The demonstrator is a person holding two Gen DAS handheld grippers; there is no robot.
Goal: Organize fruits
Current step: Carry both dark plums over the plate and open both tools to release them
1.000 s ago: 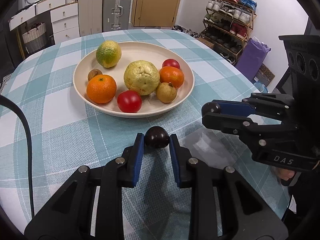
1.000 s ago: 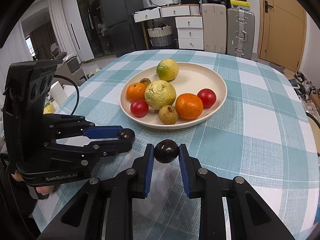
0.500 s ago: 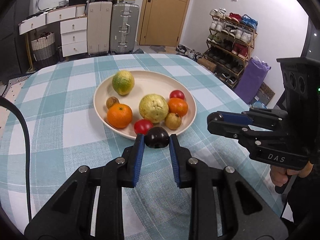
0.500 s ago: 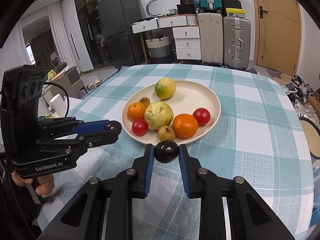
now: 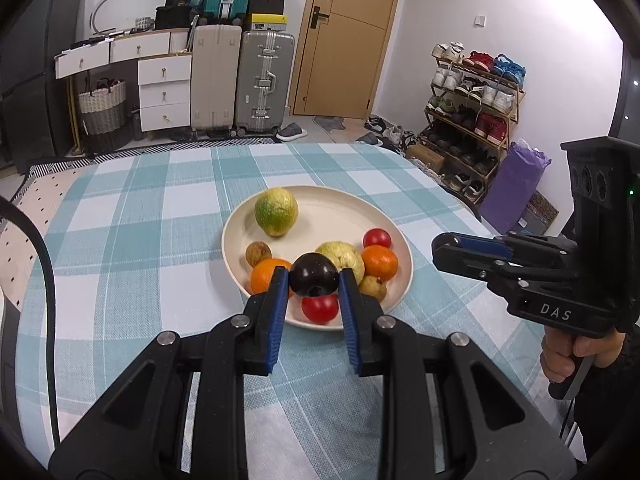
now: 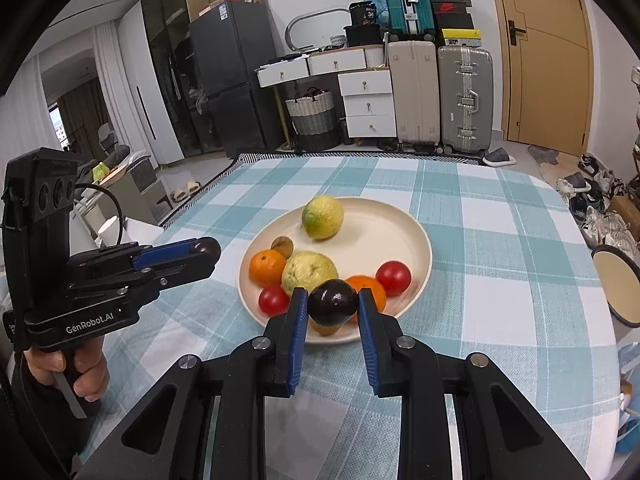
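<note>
I read "DAS" on my right gripper (image 5: pixel 448 245) and "GenRobot.AI" on my left gripper (image 6: pixel 208 251). Each is clenched on a dark plum: the left plum (image 5: pixel 314 274) and the right plum (image 6: pixel 333 302) sit pinched between blue pads. Since a second ago both have lifted off the checked tablecloth (image 5: pixel 120 248) and now hang over the near rim of the fruit plate (image 6: pixel 416 240).

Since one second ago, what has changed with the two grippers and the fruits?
Both grippers rose and the views pulled back from the plate. The left gripper and right gripper each keep a dark plum clamped. Nothing was released. The fruits on the plate lie as before.
</note>
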